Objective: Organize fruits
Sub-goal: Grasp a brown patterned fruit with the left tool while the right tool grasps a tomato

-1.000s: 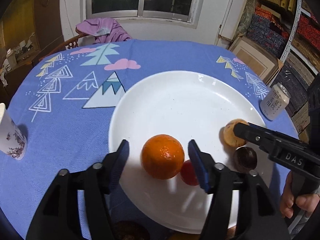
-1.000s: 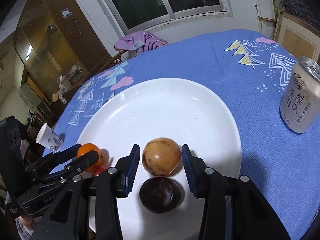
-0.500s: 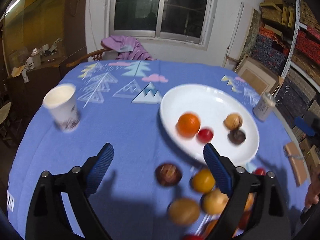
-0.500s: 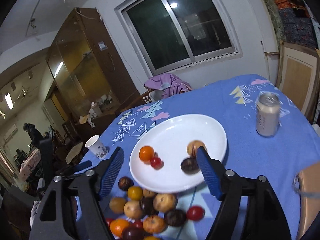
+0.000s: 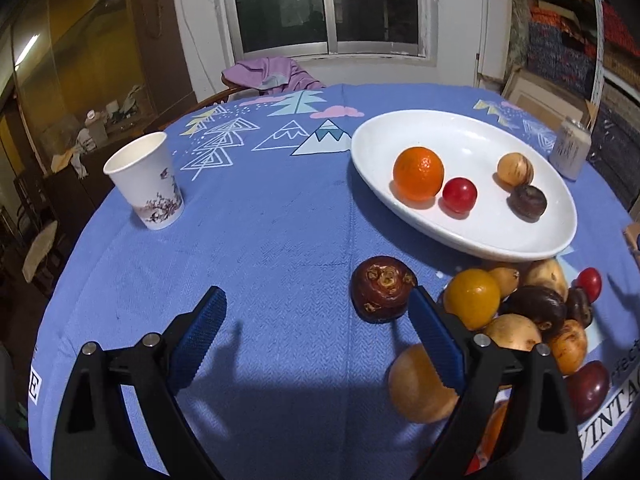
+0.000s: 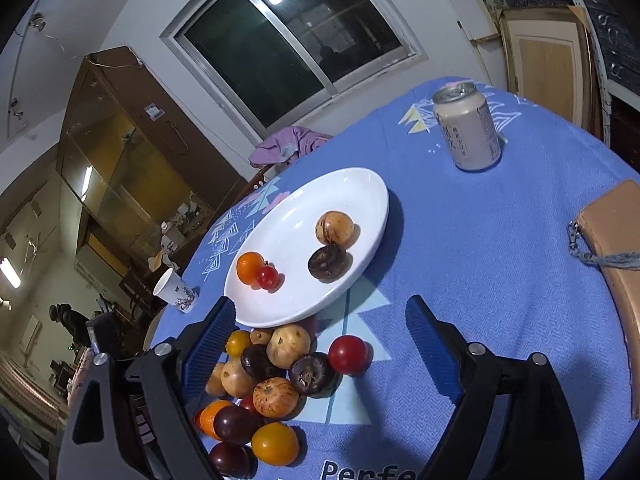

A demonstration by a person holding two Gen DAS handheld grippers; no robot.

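The left tool (image 5: 316, 332) is hovering over the blue surface (image 5: 260, 240) with its jaws standing wide apart and nothing between them. The right tool (image 6: 320, 344) is also gripping nothing; its jaws are opening wider, framing the near edge of the fruit heap without touching it.

Moving left to right in the left wrist view, a paper cup (image 5: 146, 180) is standing upright on the cloth, well apart from everything else. Next, a dark brown fruit (image 5: 382, 288) is lying alone on the cloth, just inside the left tool's right-hand finger and nearest to it. Beyond it, a white plate (image 5: 520, 248) is holding four pieces in two pairs: an orange (image 5: 418, 173) touching a small red fruit (image 5: 459, 195), and a tan fruit (image 5: 515, 169) beside a dark one (image 5: 527, 202). The pairing suggests each tool is filling its own side of the plate. A drink can (image 5: 568, 152) is standing past the plate's far rim.

At the near right, the loose heap of fruit (image 5: 516, 312) is waiting unsorted just beside the plate's near edge. From the right wrist view, this heap (image 6: 264, 384) is lying below the left-hand finger of that tool, with a red fruit (image 6: 348, 354) sitting slightly apart, between the open fingers. A tan wallet (image 6: 616, 264) is resting at the far right edge.
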